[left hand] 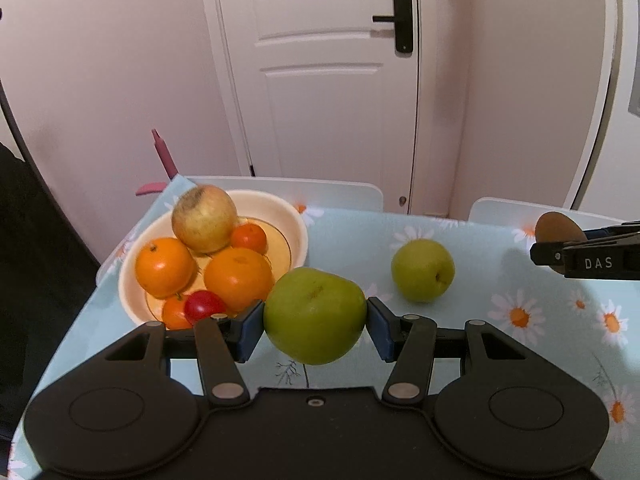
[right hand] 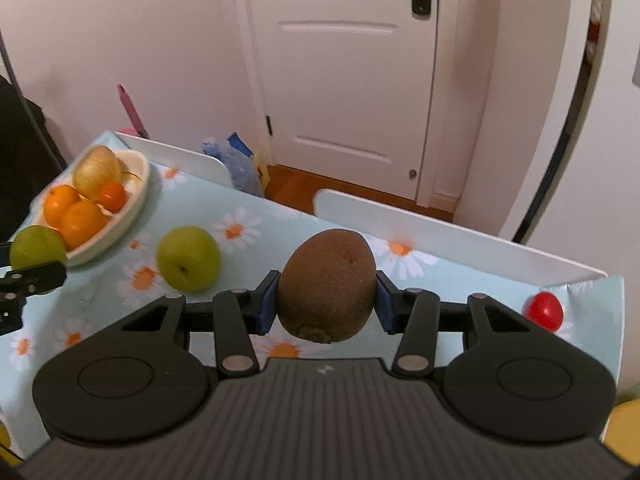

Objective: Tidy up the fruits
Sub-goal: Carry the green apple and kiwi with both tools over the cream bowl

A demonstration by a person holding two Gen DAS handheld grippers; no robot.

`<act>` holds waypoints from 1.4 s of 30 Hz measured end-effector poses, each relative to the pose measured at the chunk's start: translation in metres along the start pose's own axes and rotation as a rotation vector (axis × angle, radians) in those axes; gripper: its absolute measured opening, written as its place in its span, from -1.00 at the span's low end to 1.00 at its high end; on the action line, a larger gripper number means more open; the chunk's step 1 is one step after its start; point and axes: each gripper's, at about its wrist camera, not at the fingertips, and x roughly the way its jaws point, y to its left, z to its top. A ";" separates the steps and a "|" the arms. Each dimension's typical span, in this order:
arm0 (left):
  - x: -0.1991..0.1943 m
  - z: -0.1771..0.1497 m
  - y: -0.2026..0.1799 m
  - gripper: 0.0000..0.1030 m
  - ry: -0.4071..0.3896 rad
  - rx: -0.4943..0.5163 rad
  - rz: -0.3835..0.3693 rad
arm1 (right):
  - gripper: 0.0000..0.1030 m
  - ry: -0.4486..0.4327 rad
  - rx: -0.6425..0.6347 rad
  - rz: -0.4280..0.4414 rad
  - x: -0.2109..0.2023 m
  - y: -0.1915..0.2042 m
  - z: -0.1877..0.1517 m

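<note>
Left gripper (left hand: 315, 316) clamping green apple (left hand: 315, 316) beside bowl (left hand: 298, 220) at table's left edge; right gripper (right hand: 326, 300) gripping kiwi (right hand: 326, 288); mid-table mostly open.

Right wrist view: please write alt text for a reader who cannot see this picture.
The right tongs grip a brown kiwi above a table with a daisy-print cloth. A green apple lies on the cloth to the left, a small red tomato at the right edge. Far left stands a cream bowl of oranges, beside the left tongs' green apple.
</note>
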 end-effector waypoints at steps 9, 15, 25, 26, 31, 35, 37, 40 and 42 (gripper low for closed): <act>-0.025 0.013 0.025 0.14 -0.052 -0.002 0.008 | 0.22 -0.042 -0.012 0.067 -0.029 0.037 0.025; -0.025 0.022 0.055 0.14 -0.060 0.019 -0.008 | 0.22 -0.064 0.007 0.080 -0.039 0.073 0.041; 0.002 0.035 0.106 0.14 -0.039 0.074 -0.063 | 0.22 -0.057 0.062 0.067 -0.032 0.130 0.061; 0.006 0.036 0.110 0.14 -0.036 0.083 -0.070 | 0.22 -0.055 0.067 0.063 -0.029 0.134 0.063; 0.027 0.039 0.123 0.14 -0.028 0.143 -0.106 | 0.22 -0.045 0.087 0.039 -0.013 0.156 0.071; 0.044 0.041 0.128 0.14 -0.024 0.203 -0.135 | 0.22 -0.036 0.102 0.020 0.000 0.171 0.075; 0.053 0.041 0.130 0.14 -0.018 0.232 -0.152 | 0.22 -0.032 0.110 0.011 0.006 0.177 0.077; 0.065 0.040 0.129 0.14 -0.017 0.287 -0.166 | 0.22 -0.027 0.120 -0.001 0.015 0.186 0.079; 0.073 0.040 0.129 0.15 -0.014 0.313 -0.181 | 0.22 -0.023 0.129 -0.009 0.022 0.191 0.081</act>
